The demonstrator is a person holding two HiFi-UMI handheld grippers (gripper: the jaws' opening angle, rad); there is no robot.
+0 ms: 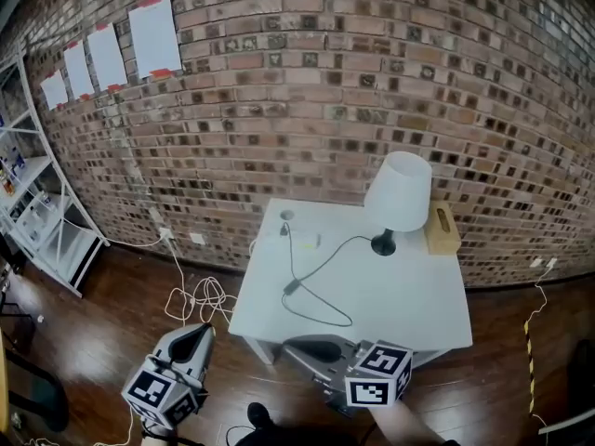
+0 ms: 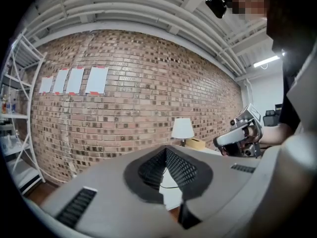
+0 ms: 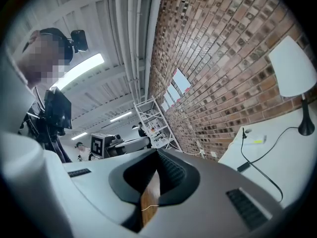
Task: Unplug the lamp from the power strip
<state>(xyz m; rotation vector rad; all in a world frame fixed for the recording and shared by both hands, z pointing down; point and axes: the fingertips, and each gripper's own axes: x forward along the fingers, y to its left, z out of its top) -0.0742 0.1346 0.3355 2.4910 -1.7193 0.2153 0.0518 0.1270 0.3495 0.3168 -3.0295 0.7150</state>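
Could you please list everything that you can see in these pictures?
Table: one, white, against the brick wall.
Lamp: one, white shade and black base, table's back right.
Cord: one, black, looping across the tabletop.
Power strip: one, white, table's back left.
Box: one, tan, right of the lamp.
Paper sheets: four, white, on the wall.
Shelf rack: one, white, far left.
Floor cables: white tangle, left of the table.
Left claw: one, grey, shut, empty.
Right claw: one, grey, shut, empty.

Rough brick wall, glossy wooden floor, smooth matt white table and matt lamp shade.
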